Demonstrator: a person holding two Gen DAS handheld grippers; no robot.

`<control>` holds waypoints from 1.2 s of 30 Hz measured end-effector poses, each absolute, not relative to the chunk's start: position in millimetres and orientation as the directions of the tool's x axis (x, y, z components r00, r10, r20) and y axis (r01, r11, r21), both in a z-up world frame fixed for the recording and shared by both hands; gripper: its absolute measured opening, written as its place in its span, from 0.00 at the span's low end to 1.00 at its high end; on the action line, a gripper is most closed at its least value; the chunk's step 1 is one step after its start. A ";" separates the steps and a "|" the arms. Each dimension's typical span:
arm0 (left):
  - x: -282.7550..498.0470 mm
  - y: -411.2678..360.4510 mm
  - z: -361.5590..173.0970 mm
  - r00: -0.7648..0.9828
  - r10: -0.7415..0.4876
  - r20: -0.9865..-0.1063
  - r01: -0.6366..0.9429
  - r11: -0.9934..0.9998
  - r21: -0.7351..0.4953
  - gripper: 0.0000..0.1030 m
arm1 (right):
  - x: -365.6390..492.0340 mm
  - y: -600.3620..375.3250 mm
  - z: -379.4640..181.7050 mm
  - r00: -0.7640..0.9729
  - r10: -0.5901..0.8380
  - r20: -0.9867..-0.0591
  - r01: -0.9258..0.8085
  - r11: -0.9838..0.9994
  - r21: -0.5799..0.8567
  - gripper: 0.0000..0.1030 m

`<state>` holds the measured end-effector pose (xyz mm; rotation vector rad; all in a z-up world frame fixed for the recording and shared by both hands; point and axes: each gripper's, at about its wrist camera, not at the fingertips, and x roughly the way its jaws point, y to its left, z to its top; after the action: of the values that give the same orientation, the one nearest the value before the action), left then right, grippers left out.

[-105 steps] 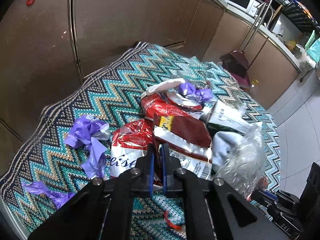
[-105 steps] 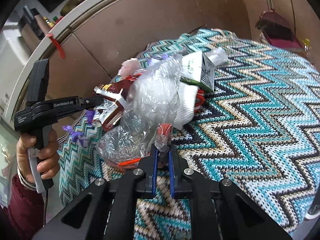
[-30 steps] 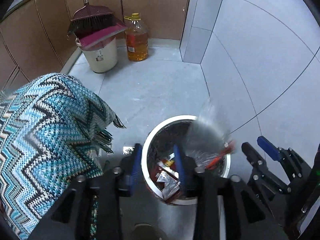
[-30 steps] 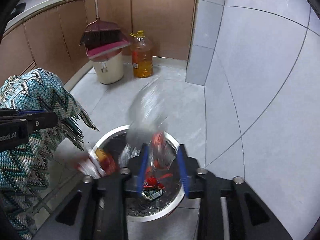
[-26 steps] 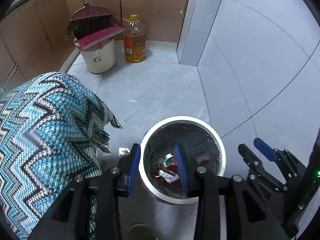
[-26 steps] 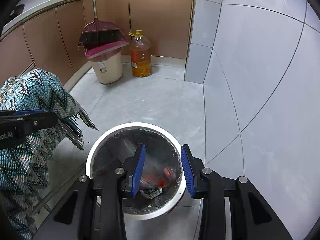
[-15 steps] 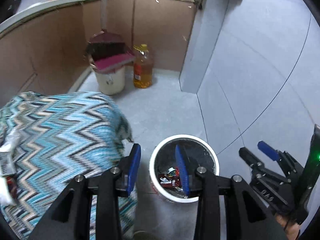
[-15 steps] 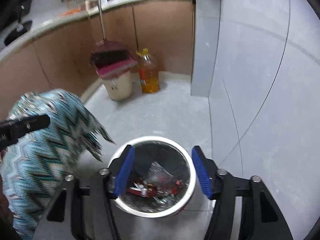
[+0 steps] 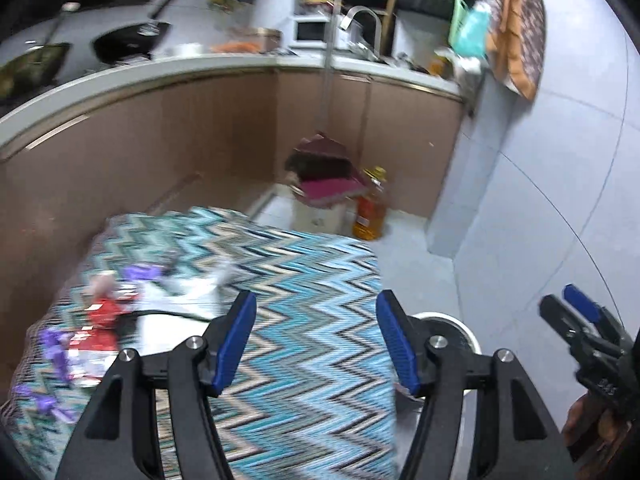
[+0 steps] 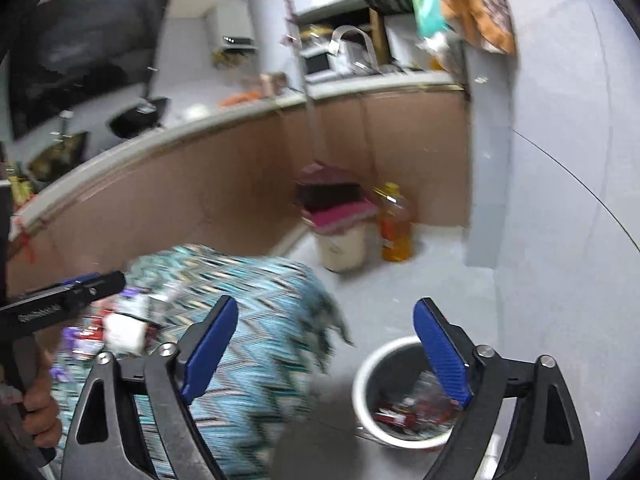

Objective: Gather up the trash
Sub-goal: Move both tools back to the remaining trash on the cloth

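Observation:
My left gripper is open and empty above the zigzag-patterned cloth on the table. Trash lies on the cloth's left side: red wrappers, purple wrappers and white packaging, all blurred. My right gripper is open and empty, raised above the floor between the table edge and the white trash bin, which holds wrappers. The bin's rim also shows in the left wrist view. The right gripper also appears in the left wrist view, the left one in the right wrist view.
A broom and dustpan on a cream bucket and an oil bottle stand by the brown cabinets. A grey tiled wall is on the right. The counter holds pans and a microwave.
Both grippers have dropped their trash into the bin and opened wide. Both views have swung up and left, from the bin toward the table. The frames are motion-blurred.

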<state>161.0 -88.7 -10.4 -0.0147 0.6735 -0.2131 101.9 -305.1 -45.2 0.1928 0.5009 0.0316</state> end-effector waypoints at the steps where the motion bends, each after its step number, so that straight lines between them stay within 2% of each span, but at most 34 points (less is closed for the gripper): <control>1: 154.0 -74.2 -6.5 0.770 -0.190 -0.609 0.177 0.981 -0.082 0.59 | 98.7 -292.9 -40.1 0.884 0.096 -0.457 -0.012 0.983 0.183 0.98; 8: 118.6 12.5 1.6 0.800 -0.116 -0.588 0.072 0.993 -0.097 0.59 | 84.2 -234.7 -13.6 0.898 0.201 -0.391 -0.149 0.976 0.159 1.00; 14: 109.8 79.5 -15.0 0.787 -0.054 -0.614 -0.027 0.992 -0.122 0.59 | 81.6 -200.7 -10.8 0.901 0.250 -0.355 -0.220 0.968 0.124 1.00; 23: 112.2 140.3 -54.9 0.745 -0.021 -0.666 -0.134 0.974 -0.181 0.59 | 118.5 -160.4 -38.3 0.807 0.344 -0.481 -0.301 0.939 0.166 1.00; 31: 129.3 167.6 -107.7 0.673 -0.067 -0.737 -0.196 0.944 -0.265 0.59 | 155.9 -118.6 -82.8 0.691 0.444 -0.571 -0.386 0.894 0.229 1.00; 36: 144.3 170.4 -133.5 0.633 -0.098 -0.768 -0.219 0.929 -0.299 0.59 | 183.4 -94.3 -112.2 0.615 0.489 -0.618 -0.417 0.867 0.271 0.96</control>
<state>144.3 170.4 -133.5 -0.3861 0.8887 0.0708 183.4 -94.3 -112.2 0.1036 0.7426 0.5232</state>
